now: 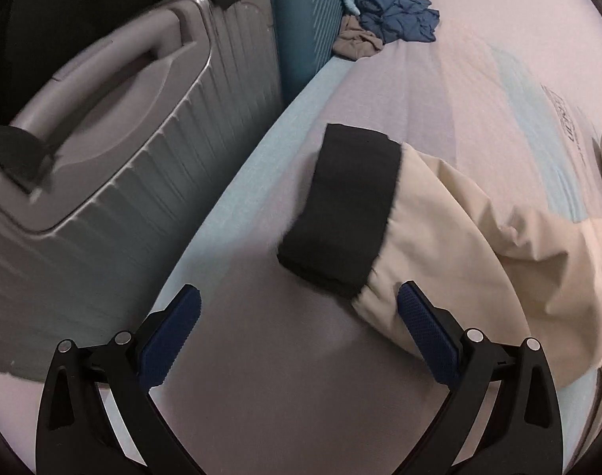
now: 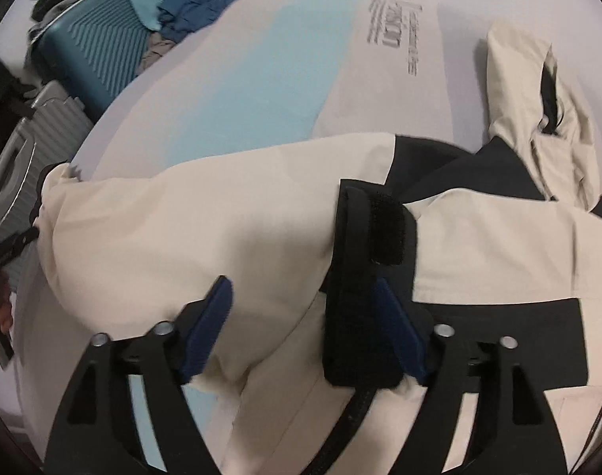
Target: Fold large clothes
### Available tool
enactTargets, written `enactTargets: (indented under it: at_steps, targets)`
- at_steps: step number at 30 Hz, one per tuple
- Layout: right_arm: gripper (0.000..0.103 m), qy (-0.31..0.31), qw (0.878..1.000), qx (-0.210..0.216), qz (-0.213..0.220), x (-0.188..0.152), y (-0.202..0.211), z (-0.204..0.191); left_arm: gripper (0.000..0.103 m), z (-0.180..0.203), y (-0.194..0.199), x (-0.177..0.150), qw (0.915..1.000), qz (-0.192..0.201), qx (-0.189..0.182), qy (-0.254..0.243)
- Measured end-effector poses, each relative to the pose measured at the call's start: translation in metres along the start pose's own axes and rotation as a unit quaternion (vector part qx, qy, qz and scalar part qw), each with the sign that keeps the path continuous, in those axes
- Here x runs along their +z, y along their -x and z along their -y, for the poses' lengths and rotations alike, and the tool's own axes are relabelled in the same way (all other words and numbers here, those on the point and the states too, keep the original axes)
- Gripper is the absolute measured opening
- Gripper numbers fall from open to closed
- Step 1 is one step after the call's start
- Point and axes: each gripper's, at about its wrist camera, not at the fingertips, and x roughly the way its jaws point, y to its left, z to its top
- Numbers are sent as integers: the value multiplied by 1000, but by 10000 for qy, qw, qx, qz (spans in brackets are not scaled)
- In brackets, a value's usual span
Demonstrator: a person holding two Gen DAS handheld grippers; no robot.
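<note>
While jacket sleeve (image 1: 459, 217) nears mattress edge (image 1: 237, 182), left gripper (image 1: 299, 314) fingers released; right gripper (image 2: 304, 301) released too.

- A mattress (image 1: 439, 91) carries everything: pale, with a light blue band and dark printed lettering (image 2: 395, 35) across its top.
- A cream jacket with black panels (image 2: 206, 217) lies spread directly on it, one sleeve ending in a black cuff (image 1: 344, 206) near the mattress edge.
- A crumpled blue garment (image 1: 395, 10) sits at the far end, with a bunched tan cloth (image 1: 358, 43) touching it, by the edge.
</note>
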Motion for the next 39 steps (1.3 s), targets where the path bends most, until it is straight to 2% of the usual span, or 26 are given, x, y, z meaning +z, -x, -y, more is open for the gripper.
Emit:
enactTargets:
  at_steps: [7, 13, 14, 18, 21, 23, 25, 28, 32, 34, 39]
  targets:
    - [75, 242, 9994, -192, 139, -14, 34, 31, 98, 3, -33, 11, 9967, -415, -694, -14]
    - [75, 164, 9985, -521, -51, -30, 41, 73, 96, 16, -47, 16, 9957, -476, -797, -38]
    - [75, 128, 9983, -558, -63, -33, 41, 77, 93, 18, -45, 17, 9957, -428, -817, 9]
    - [75, -139, 9978, -631, -118, -41, 44, 98, 62, 33, -38, 14, 9962, -381, -751, -209]
    - [76, -245, 9974, -672, -60, -46, 48, 107, 46, 39, -28, 15, 9971, -328, -663, -178]
    - [78, -320, 9973, -658, -45, -48, 50, 112, 37, 41, -20, 16, 9975, -262, -632, -192]
    - [81, -375, 9971, -658, 9, -50, 53, 118, 22, 50, -10, 17, 9981, -169, -494, -340]
    - [81, -398, 9969, -684, 55, -51, 56, 126, 17, 65, 13, 17, 9984, 152, -232, -501]
    - [84, -430, 9961, -755, 157, -51, 62, 139, 13, 91, 52, 19, 9967, 589, -103, -552]
    - [89, -457, 9953, -823, 238, -51, 66, 146, 11, 108, 70, 18, 9957, 684, -82, -623]
    - [95, -511, 9932, -946, 441, -51, 78, 172, 11, 165, 104, 18, 9949, 755, -107, -662]
